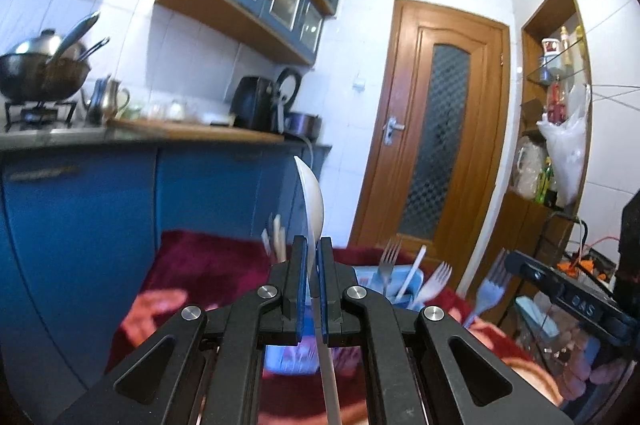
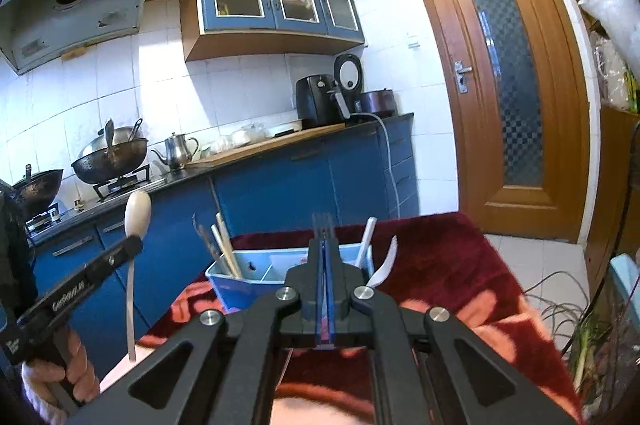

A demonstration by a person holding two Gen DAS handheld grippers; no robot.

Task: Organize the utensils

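Your left gripper (image 1: pixel 312 245) clamps a white spoon (image 1: pixel 313 203); your right gripper (image 2: pixel 324 245) clamps a fork (image 2: pixel 323 225), above the blue organizer (image 2: pixel 256 275).

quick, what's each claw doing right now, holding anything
Left claw: shut on a white spoon, bowl up.
Right claw: shut on a fork, tines poking out past the tips.

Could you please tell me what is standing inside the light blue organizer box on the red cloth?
The light blue organizer box holds chopsticks at its left end and a white utensil handle at right. The right tongs cover its middle; the bottom is hidden.
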